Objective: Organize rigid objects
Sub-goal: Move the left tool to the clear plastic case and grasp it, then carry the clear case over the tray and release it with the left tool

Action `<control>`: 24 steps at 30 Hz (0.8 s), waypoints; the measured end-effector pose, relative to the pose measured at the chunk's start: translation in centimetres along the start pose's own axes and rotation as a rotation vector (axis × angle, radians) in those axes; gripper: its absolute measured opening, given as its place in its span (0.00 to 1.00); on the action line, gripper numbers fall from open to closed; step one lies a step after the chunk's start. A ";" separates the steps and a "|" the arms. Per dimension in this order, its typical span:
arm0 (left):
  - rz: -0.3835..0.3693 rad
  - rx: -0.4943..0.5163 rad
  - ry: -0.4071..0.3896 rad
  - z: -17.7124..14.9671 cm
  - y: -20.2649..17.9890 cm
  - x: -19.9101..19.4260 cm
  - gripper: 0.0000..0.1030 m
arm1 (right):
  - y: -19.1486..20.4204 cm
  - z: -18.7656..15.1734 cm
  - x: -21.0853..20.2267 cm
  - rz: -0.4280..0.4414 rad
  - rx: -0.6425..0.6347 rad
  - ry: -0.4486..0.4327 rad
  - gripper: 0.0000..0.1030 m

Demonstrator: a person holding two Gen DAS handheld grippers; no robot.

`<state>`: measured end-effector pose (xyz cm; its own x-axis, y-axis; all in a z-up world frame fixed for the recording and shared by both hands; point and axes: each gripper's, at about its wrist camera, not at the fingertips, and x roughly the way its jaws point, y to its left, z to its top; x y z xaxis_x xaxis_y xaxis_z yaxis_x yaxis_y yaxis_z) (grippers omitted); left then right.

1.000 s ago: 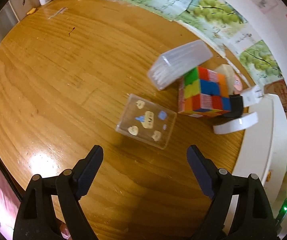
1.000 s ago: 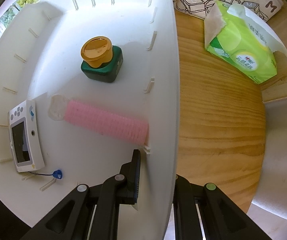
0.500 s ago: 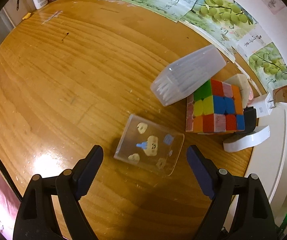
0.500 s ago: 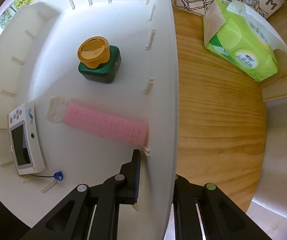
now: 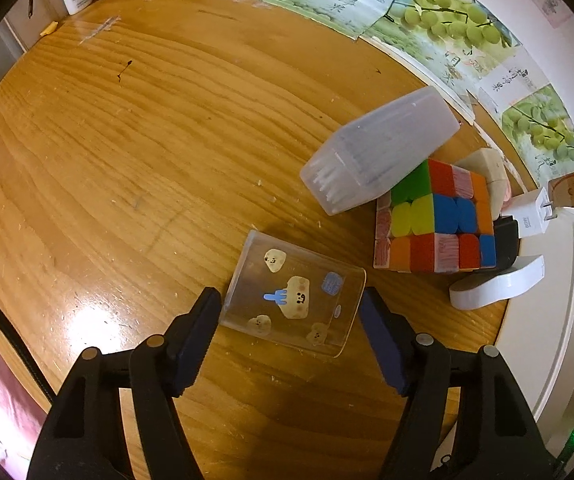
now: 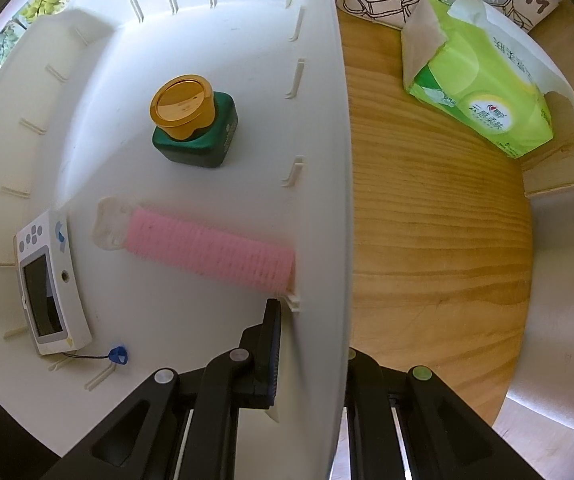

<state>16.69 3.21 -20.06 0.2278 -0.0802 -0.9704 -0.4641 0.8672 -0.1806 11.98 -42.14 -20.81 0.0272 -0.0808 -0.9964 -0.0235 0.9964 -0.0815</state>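
1. Your left gripper (image 5: 291, 312) hangs low over the wooden bench (image 5: 147, 140) with its fingers (image 5: 197, 342) spread apart, gripping nothing.
2. The clear sticker box (image 5: 295, 300) lies flat on the bench between those fingers. Its near end sits inside the gap, with one finger just beside each long edge; whether either finger touches it you cannot tell.
3. Beyond the box lies a frosted plastic case (image 5: 381, 154), resting tilted with its far end against the multicoloured puzzle cube (image 5: 435, 222).
4. Right of the cube, close together, sit a black block (image 5: 507, 242), a white charger plug (image 5: 533, 216) and a curved white piece (image 5: 495, 286), all up against the rim of the white tray (image 5: 547, 320).
5. Your right gripper (image 6: 311, 344) is clamped on that tray's side wall (image 6: 327, 200): one finger (image 6: 271, 352) presses the inner face, and the other is hidden behind the wall outside.
6. Inside the tray, from left to right, lie a small white device with a screen (image 6: 51, 284), a pink roller (image 6: 211, 248) with its end touching the gripped wall, and farther back a green jar with a gold lid (image 6: 191, 120) standing upright.
7. Right of the tray, a green tissue pack (image 6: 483, 76) lies on the bench, well apart from the gripper.
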 end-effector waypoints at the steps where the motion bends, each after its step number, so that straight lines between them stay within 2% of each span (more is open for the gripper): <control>1: 0.000 0.000 0.003 0.0 0.0 0.0 0.71 | 0.1 0.0 0.0 0.000 -0.001 0.001 0.13; 12: -0.031 0.019 -0.015 -1.4 -0.3 -2.3 0.71 | 0.5 -0.5 -0.1 -0.017 -0.017 -0.012 0.13; 24: -0.107 0.117 -0.135 -3.3 -3.0 -8.5 0.71 | 1.3 -1.4 -0.3 -0.023 -0.039 -0.045 0.13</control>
<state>13.34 -0.29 -11.83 0.3864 -0.1152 -0.9151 -0.3302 0.9091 -0.2539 10.51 -40.86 -20.70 0.0730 -0.1013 -0.9922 -0.0610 0.9925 -0.1058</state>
